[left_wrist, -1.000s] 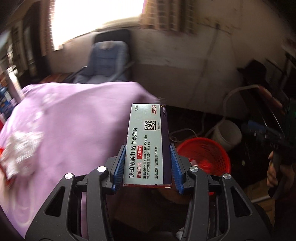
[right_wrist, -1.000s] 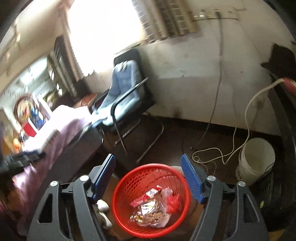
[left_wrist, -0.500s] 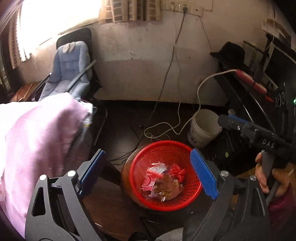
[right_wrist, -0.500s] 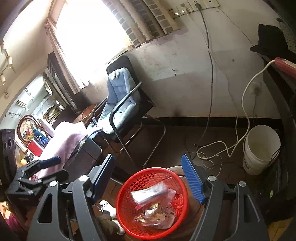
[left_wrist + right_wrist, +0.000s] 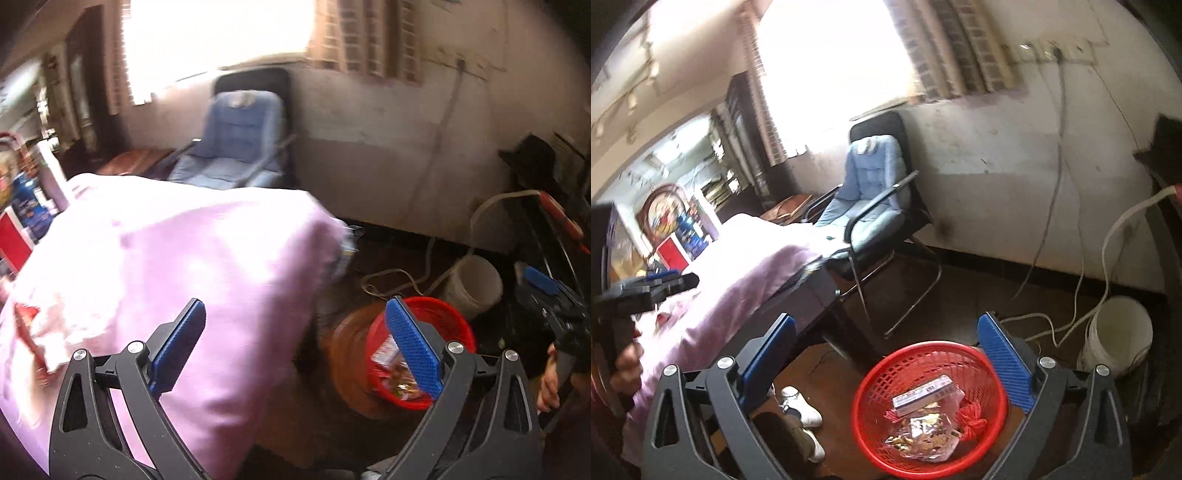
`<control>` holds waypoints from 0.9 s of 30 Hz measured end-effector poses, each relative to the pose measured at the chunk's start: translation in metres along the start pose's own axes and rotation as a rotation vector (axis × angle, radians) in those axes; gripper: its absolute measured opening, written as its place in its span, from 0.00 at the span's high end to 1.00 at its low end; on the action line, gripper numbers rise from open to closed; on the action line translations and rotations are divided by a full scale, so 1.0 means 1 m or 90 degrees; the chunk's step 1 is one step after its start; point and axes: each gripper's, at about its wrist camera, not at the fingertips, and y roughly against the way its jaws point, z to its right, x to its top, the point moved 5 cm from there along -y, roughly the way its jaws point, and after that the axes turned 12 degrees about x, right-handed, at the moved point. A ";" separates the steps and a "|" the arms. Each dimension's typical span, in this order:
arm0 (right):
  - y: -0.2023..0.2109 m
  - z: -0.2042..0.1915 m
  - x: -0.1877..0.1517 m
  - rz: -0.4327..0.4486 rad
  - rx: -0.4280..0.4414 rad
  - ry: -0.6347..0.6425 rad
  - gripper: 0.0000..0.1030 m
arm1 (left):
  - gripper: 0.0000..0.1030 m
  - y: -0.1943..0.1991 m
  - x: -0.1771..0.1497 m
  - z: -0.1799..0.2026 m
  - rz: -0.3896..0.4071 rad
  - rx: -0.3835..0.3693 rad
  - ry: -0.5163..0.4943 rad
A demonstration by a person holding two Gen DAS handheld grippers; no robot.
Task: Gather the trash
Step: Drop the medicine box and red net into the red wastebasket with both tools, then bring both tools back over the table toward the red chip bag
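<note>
My left gripper (image 5: 295,347) hangs over the corner of the pink-clothed table (image 5: 184,266), its jaws opening with nothing between them. To its right on the floor stands the red mesh basket (image 5: 458,325). My right gripper (image 5: 886,354) hovers above that basket (image 5: 875,384), jaws also opening and empty. Inside the basket lie a white medicine box (image 5: 923,393), clear crinkled wrappers (image 5: 923,439) and a red knotted scrap (image 5: 971,417). A blurred red and white piece (image 5: 26,325) lies on the cloth at the far left.
A white bucket (image 5: 1119,339) and loose cables (image 5: 1041,321) sit right of the basket. A blue padded chair (image 5: 864,199) stands by the wall behind the table. A person's white shoes (image 5: 801,406) are on the dark floor beside the basket.
The left gripper let go of the medicine box, which now lies in the basket, then swung back left toward the table. Both grippers' jaws spread wider.
</note>
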 end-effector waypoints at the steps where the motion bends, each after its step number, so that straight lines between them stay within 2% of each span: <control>1: -0.002 -0.007 0.001 -0.003 0.007 0.009 0.06 | 0.08 0.003 0.000 -0.009 0.003 0.009 0.008; 6: -0.010 -0.045 0.003 -0.018 0.037 0.046 0.06 | 0.07 0.017 -0.007 -0.073 0.017 0.095 0.051; 10: -0.021 -0.071 0.002 -0.038 0.050 0.070 0.06 | 0.07 0.022 -0.016 -0.138 0.022 0.204 0.067; 11: -0.026 -0.077 0.001 -0.045 0.054 0.074 0.06 | 0.07 0.021 -0.019 -0.160 0.020 0.235 0.079; 14: -0.039 -0.094 -0.001 -0.065 0.070 0.080 0.06 | 0.07 0.010 -0.027 -0.215 -0.010 0.284 0.137; 17: -0.049 -0.112 -0.001 -0.077 0.080 0.093 0.06 | 0.07 -0.013 -0.038 -0.267 -0.056 0.272 0.220; 20: -0.058 -0.133 0.001 -0.089 0.091 0.111 0.06 | 0.06 -0.040 -0.045 -0.301 -0.090 0.251 0.279; 24: -0.067 -0.158 0.004 -0.102 0.110 0.131 0.06 | 0.06 -0.066 -0.059 -0.314 -0.133 0.245 0.280; 27: -0.075 -0.176 0.006 -0.108 0.125 0.152 0.06 | 0.06 -0.060 -0.073 -0.322 -0.139 0.278 0.250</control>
